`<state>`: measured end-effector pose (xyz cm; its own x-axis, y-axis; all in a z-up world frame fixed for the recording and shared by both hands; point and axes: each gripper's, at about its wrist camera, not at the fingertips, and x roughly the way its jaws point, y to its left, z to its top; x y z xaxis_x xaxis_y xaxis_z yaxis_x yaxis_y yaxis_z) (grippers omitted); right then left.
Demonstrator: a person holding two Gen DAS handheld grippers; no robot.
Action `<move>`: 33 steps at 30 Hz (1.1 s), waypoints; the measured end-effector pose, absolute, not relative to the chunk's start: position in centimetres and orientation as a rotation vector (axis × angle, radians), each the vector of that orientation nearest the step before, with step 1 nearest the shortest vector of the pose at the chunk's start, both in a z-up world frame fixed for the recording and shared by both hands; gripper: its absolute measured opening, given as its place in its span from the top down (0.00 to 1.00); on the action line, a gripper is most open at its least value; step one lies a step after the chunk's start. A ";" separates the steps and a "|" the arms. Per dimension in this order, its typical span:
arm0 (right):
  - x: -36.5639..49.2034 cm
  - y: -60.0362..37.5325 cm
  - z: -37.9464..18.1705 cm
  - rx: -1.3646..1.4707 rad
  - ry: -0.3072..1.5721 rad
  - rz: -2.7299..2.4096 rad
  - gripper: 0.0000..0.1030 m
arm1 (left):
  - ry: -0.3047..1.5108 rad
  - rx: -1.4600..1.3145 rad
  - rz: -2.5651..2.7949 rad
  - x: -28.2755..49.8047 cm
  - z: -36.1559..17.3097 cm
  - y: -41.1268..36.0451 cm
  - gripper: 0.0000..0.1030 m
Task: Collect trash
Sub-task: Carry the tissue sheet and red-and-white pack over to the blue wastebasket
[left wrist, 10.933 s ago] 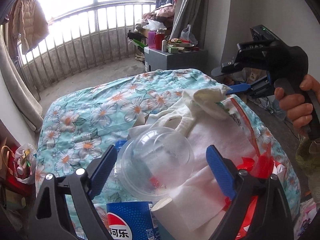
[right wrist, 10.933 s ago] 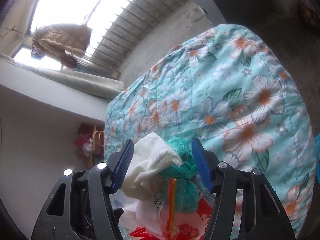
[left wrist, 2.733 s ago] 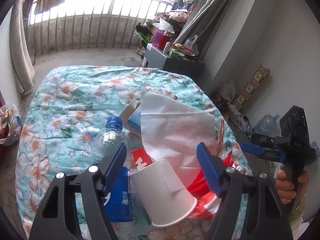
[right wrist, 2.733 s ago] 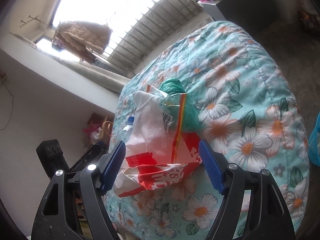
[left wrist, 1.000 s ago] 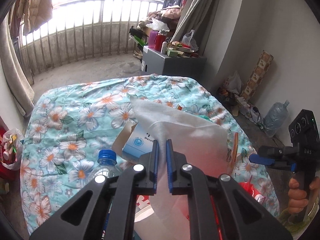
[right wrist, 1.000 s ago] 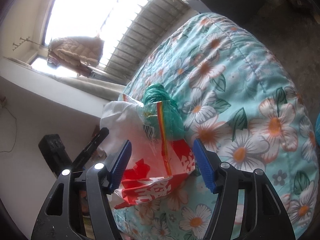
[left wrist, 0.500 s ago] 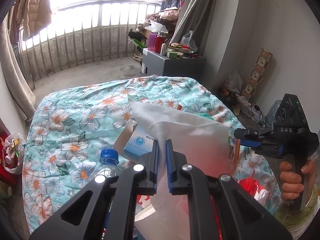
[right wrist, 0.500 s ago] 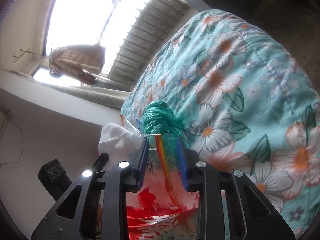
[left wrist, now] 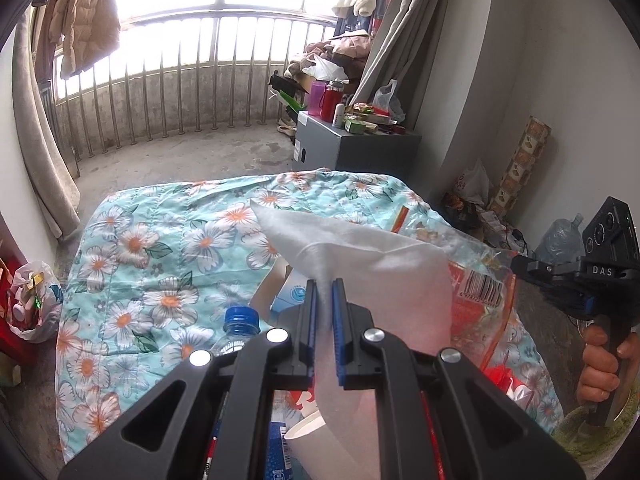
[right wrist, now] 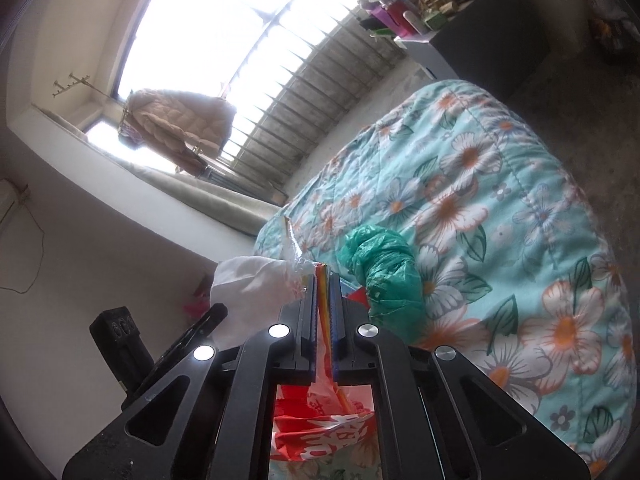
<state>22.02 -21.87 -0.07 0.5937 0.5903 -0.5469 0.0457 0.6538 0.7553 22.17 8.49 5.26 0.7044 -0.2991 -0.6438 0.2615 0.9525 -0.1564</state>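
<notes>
The left gripper [left wrist: 324,298] pinches a white paper towel [left wrist: 360,256] over the floral quilt [left wrist: 160,248], while only the right wrist view shows the right gripper [right wrist: 323,292] clamped on the clear plastic bag [right wrist: 320,364] beside a green bag wad [right wrist: 384,276].

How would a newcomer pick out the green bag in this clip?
Find the floral quilt covering the bed. Just ahead of the right gripper, which is pinching a clear wrapper, sits the green bag. It is the only crumpled, knotted green lump there.
</notes>
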 end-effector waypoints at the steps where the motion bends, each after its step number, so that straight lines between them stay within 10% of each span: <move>1: 21.8 -22.2 0.3 0.812 0.886 0.362 0.97 | 0.718 -0.058 -0.310 22.0 5.5 8.6 0.93; 33: 11.3 -31.4 5.7 0.938 0.561 0.263 0.98 | 0.362 -0.130 -0.492 13.9 17.6 4.8 0.97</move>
<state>11.33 -31.40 5.73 0.8275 0.4477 -0.3389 0.0250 0.5737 0.8187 13.85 4.75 17.64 0.8193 -0.4834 -0.3083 0.4380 0.8747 -0.2075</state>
